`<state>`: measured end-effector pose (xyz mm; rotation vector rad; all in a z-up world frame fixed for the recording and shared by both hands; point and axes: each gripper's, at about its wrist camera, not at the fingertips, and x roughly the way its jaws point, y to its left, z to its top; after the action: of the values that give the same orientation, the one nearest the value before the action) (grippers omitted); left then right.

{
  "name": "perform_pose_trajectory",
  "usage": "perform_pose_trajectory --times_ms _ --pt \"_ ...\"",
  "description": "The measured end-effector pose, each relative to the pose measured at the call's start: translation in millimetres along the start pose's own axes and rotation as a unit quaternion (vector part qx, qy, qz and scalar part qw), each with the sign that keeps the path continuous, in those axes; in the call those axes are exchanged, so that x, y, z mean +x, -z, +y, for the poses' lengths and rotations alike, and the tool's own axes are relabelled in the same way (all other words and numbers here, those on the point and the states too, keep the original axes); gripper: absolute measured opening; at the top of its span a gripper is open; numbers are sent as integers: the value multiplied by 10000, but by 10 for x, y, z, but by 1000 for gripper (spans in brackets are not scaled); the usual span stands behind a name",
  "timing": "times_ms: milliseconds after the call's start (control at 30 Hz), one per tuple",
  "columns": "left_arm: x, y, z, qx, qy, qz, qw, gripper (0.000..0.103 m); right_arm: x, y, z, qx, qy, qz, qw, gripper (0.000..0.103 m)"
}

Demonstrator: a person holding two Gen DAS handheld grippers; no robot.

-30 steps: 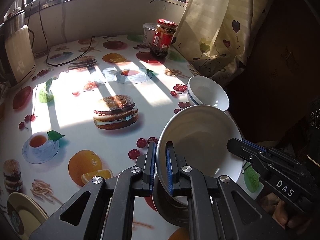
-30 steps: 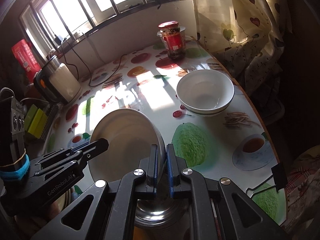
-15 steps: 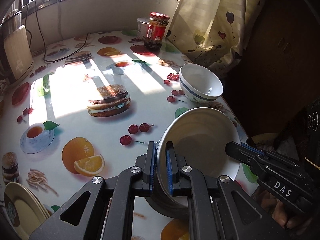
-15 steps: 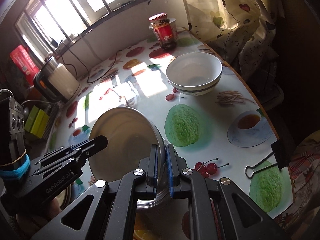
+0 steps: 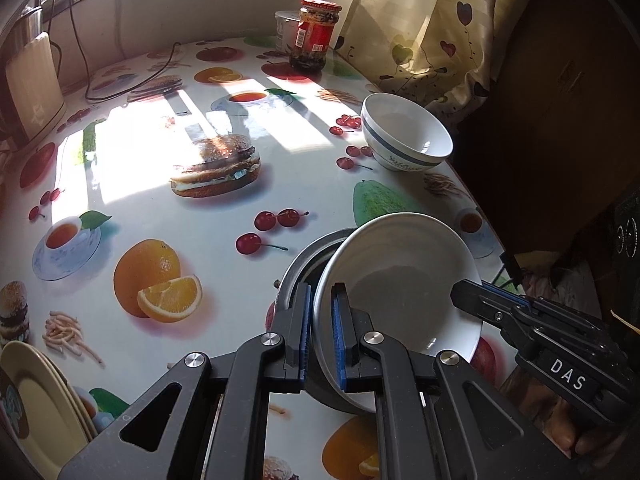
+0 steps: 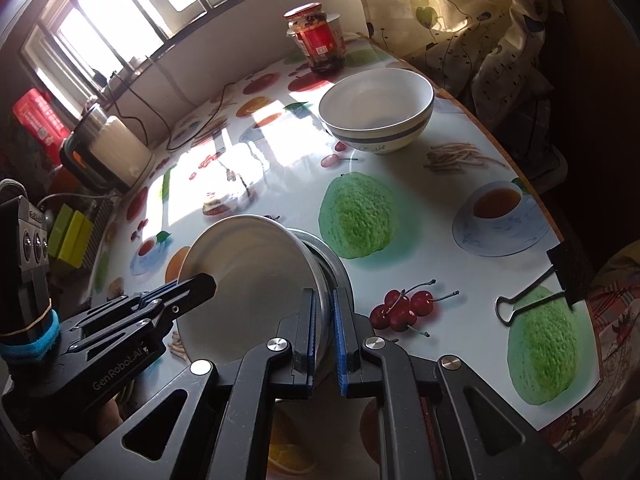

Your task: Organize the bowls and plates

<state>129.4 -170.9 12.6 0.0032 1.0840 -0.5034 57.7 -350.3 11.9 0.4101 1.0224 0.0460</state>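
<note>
Fruit-print tablecloth (image 5: pixel 168 216) under window sunlight

The right gripper (image 6: pixel 323 334) pinches a white plate's (image 6: pixel 248 280) rim, tilted over a steel bowl (image 6: pixel 334 270); a white bowl (image 6: pixel 378 114) stands at one o'clock.

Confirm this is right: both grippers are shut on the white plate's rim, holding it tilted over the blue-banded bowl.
Not quite. Both the left gripper and right gripper are shut on the white plate, tilted, but it hangs over a metal dish, as the left wrist view shows. The blue-banded bowl stands apart, farther up the table.
</note>
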Motion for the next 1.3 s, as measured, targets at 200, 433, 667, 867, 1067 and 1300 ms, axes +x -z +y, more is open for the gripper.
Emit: perform_pose_trajectory --times_ms 200,433,667,867,1067,1300 --pt "6 4 -1 -8 -8 7 10000 10 2 -3 -2 -8 -7 -4 10000 10" --pt "0 -3 5 -28 12 5 10000 10 3 -2 3 -19 21 -3 10000 10" --pt "-4 -1 10 -79 34 16 10000 10 -2 -5 10 -22 -31 -14 10000 11" --pt "-1 -10 31 -105 80 8 9999 12 1 -12 12 -23 -42 -16 10000 12" --pt "-8 -52 44 -96 141 -62 9998 18 8 -29 -1 13 -89 -22 10000 13" --pt "6 -100 49 -104 148 -99 9998 22 30 -74 -21 33 -138 -35 9999 21"
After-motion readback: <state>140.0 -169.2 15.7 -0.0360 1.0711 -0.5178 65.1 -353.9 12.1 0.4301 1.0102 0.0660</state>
